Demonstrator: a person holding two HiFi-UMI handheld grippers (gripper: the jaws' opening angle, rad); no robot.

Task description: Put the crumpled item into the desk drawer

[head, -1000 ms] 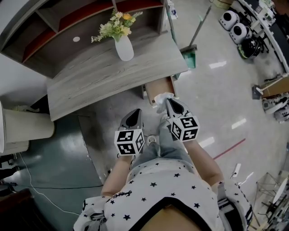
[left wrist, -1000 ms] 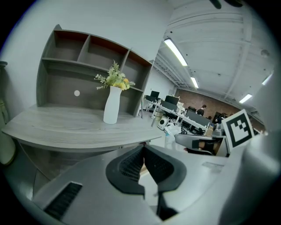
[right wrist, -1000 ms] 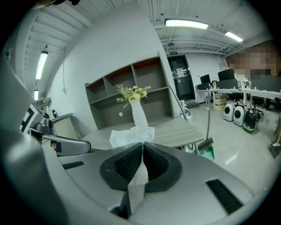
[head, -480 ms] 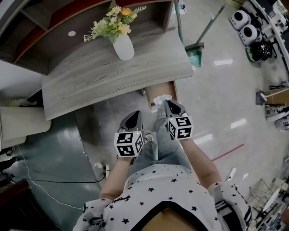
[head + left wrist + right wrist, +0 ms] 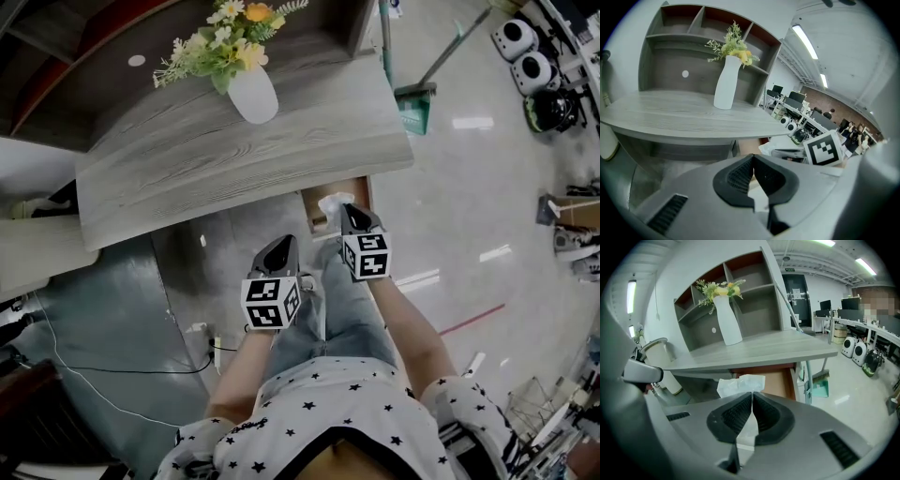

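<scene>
Right gripper (image 5: pixel 752 404) pinches the crumpled item (image 5: pixel 740 384) just near of the drawer (image 5: pixel 776 380), seemingly part-open; released early, it drops to the floor (image 5: pixel 450 206); left gripper (image 5: pixel 752 161) jaws pressed together, empty.

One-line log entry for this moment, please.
right gripper: shut on crumpled tissue | left gripper: shut, empty | drawer: open under desk | drop: not yet done

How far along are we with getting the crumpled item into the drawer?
Done: the drawer looks open, and the crumpled item is picked up. In hand: the right gripper is shut on it, near the drawer's front. Left to do: carry it in and release. The left gripper is shut and empty.
</scene>
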